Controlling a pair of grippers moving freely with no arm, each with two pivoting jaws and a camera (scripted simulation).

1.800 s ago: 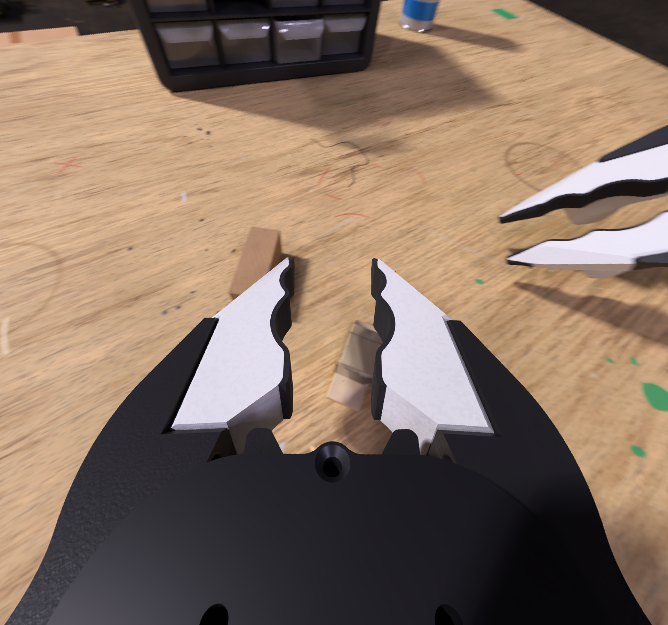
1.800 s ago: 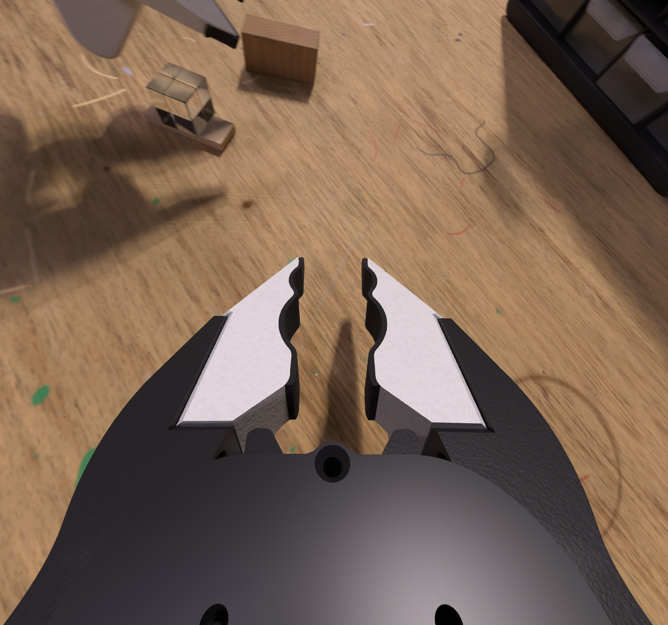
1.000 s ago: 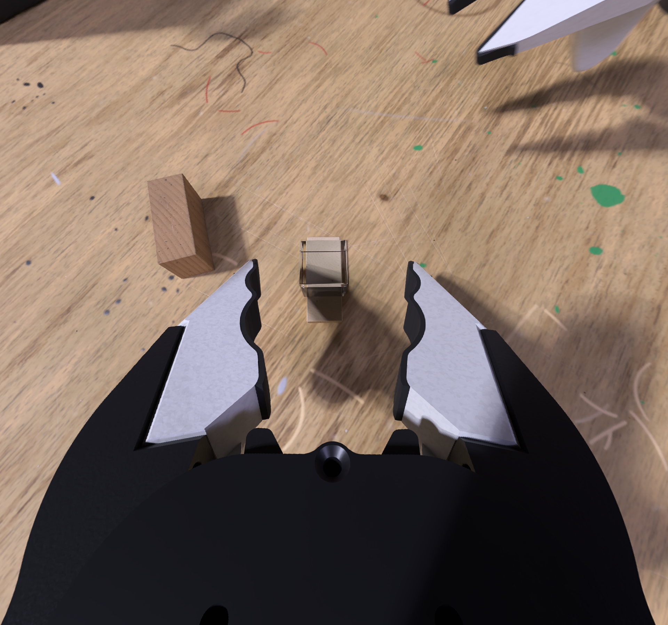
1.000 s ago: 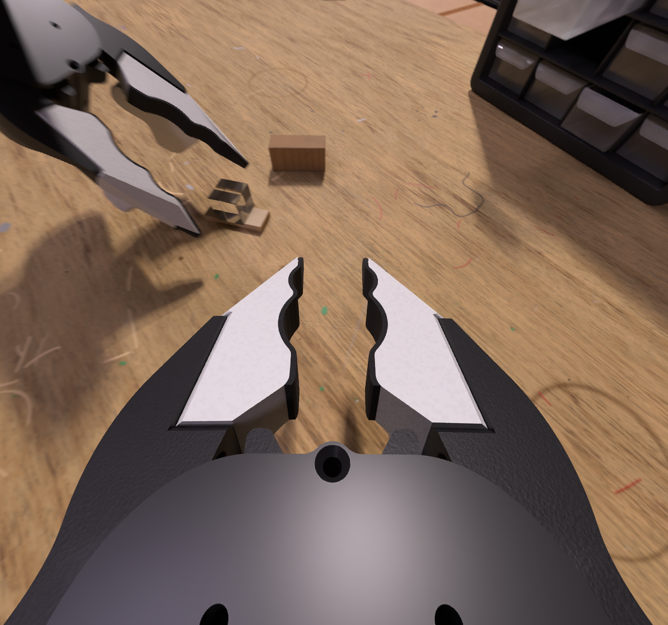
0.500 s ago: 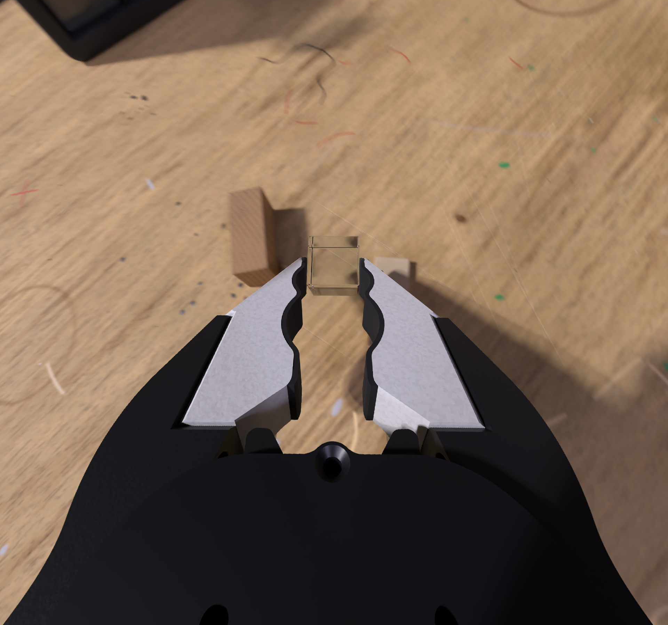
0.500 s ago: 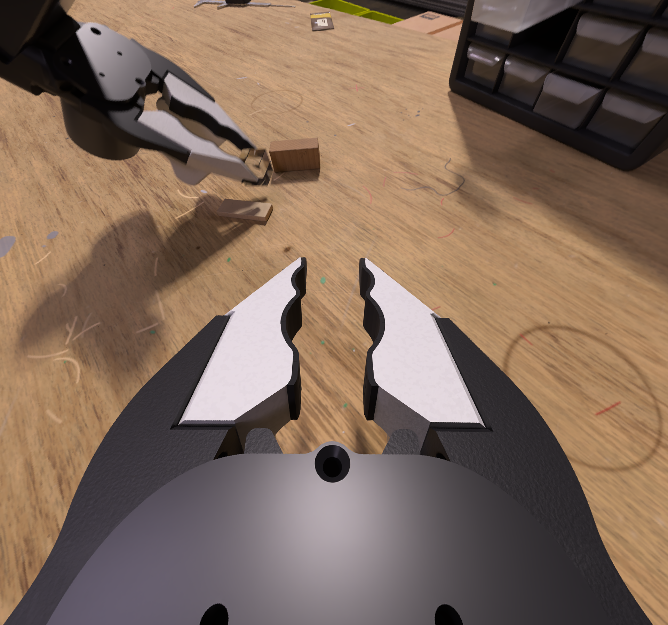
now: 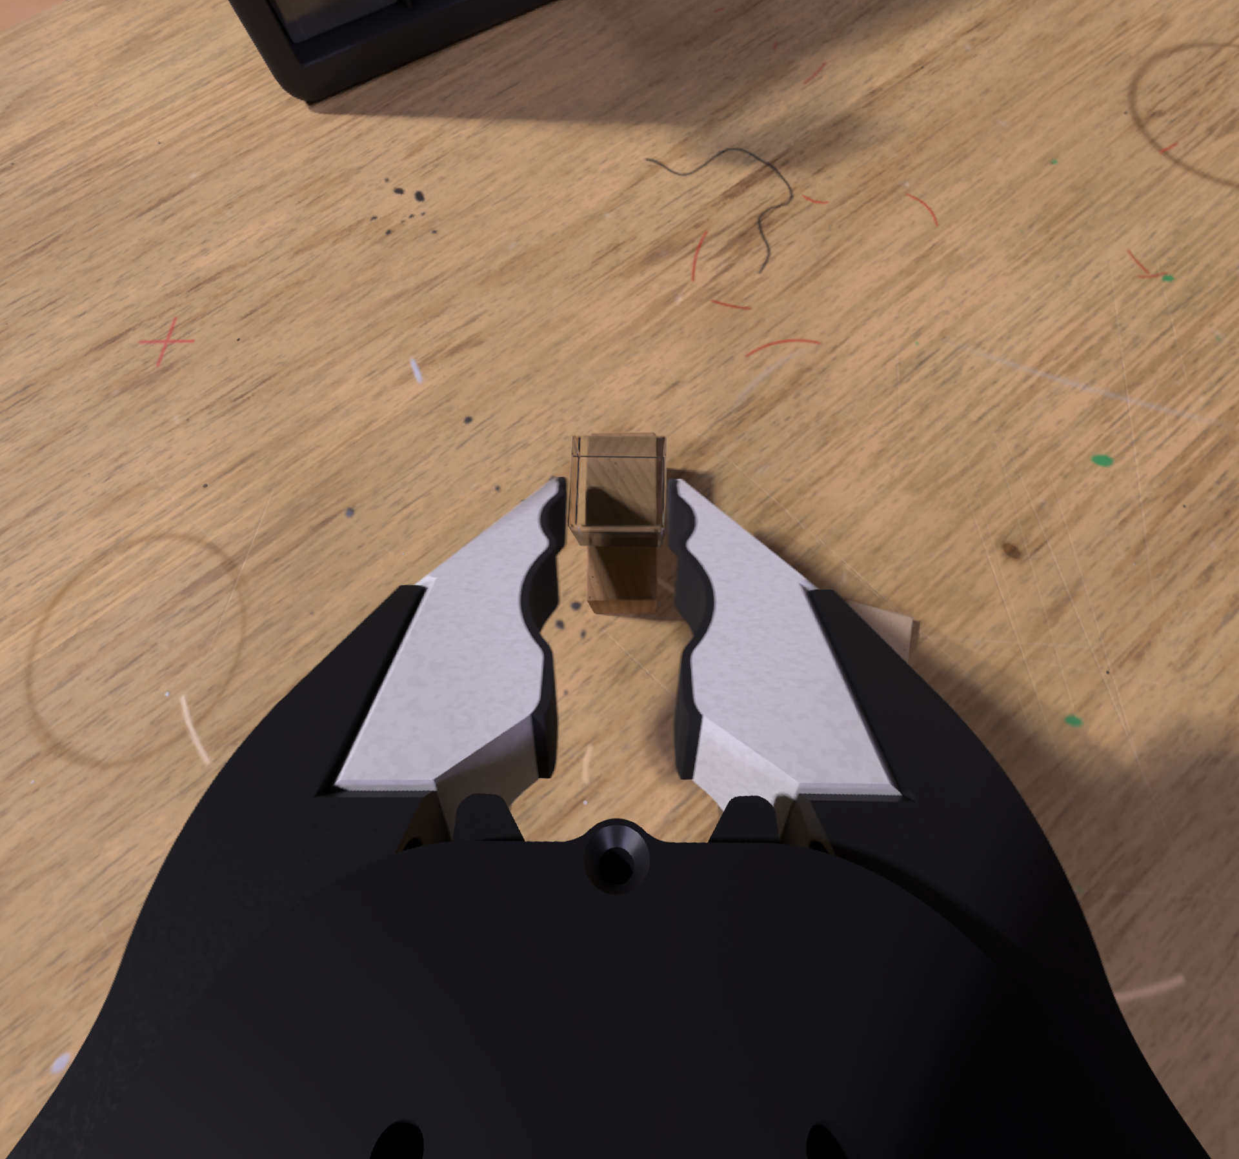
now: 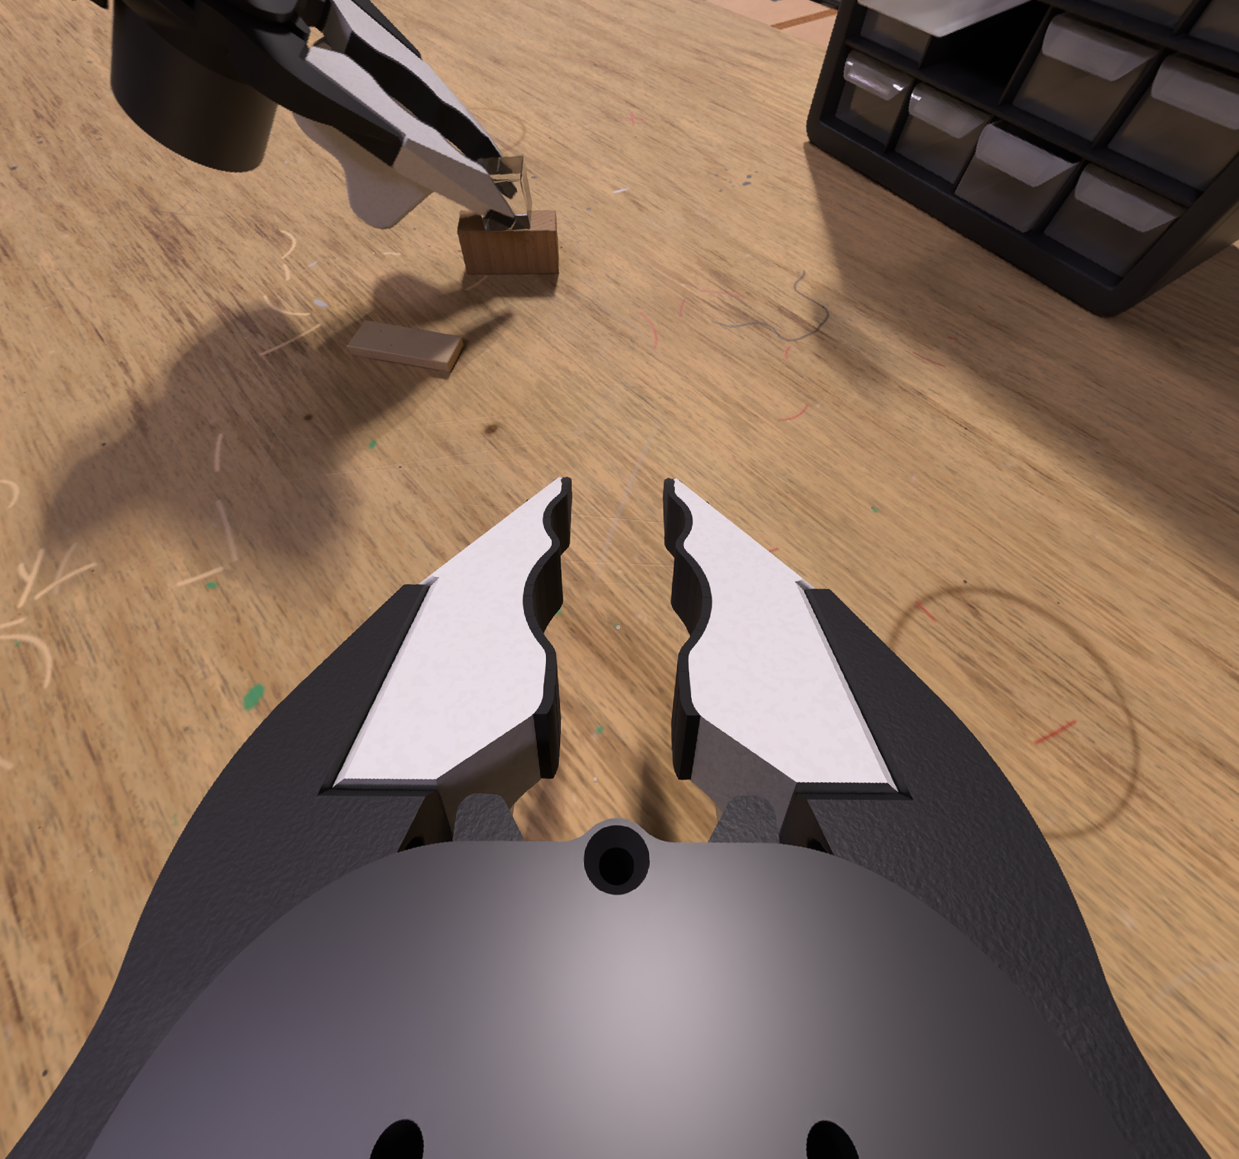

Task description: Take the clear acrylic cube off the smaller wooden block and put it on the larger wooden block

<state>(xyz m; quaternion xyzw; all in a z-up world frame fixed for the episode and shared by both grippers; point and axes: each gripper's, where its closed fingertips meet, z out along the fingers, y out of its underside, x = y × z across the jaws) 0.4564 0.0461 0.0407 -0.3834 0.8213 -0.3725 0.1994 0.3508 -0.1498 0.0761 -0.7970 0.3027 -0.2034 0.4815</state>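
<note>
Drawer cabinet (image 8: 1046, 141) beyond (scuffed tabletop (image 8: 670, 389))

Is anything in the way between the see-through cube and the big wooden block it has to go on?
Nothing visible is. The left gripper holds the clear acrylic cube right over the larger wooden block. The smaller wooden block lies off to the side on the table.
</note>
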